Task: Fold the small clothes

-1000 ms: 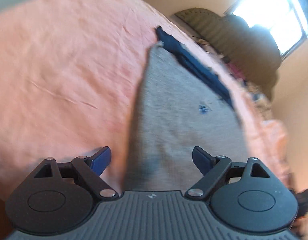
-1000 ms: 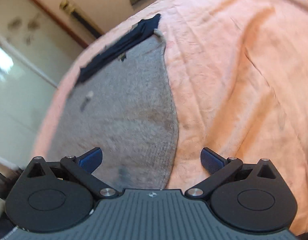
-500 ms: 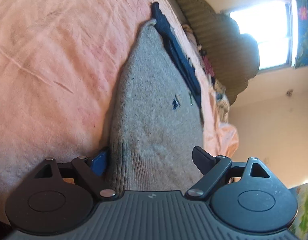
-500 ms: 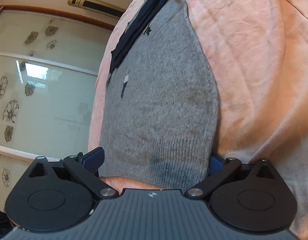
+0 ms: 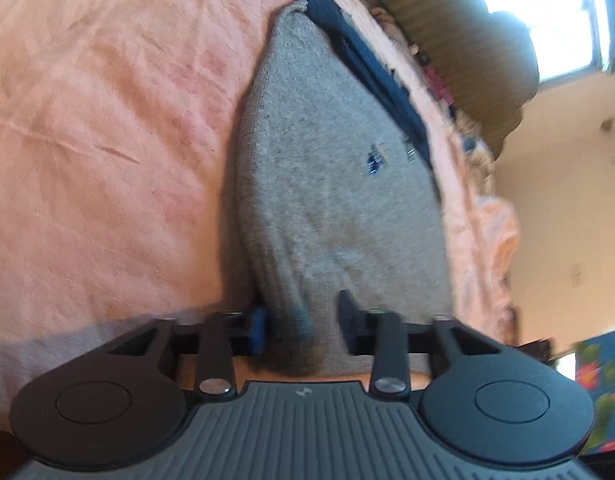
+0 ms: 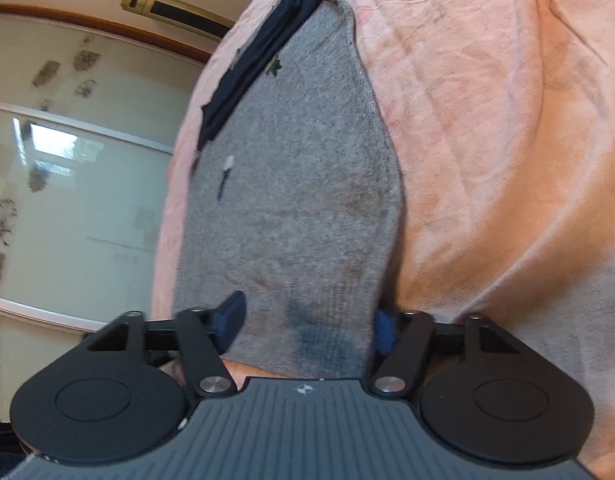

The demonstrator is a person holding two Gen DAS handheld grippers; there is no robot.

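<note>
L gripper [image 5: 301,326] clenched on grey garment [image 5: 335,184] hem, near corner | R gripper [image 6: 307,326] straddles opp. corner, jaws w/ slack, not pinched | garment flat on pink sheet [image 5: 107,120] | corners taken for fold, prob.

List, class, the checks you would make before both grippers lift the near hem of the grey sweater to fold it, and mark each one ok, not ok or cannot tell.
1. Left gripper has hem cloth between its fingers: ok.
2. Left gripper fully clamped: cannot tell.
3. Right gripper straddles the hem: ok.
4. Right gripper shut on the hem: not ok, wide gap.
5. Grey sweater lies flat on the pink sheet: ok.
6. Navy garment clear of the sweater's far edge: not ok, touching.
</note>
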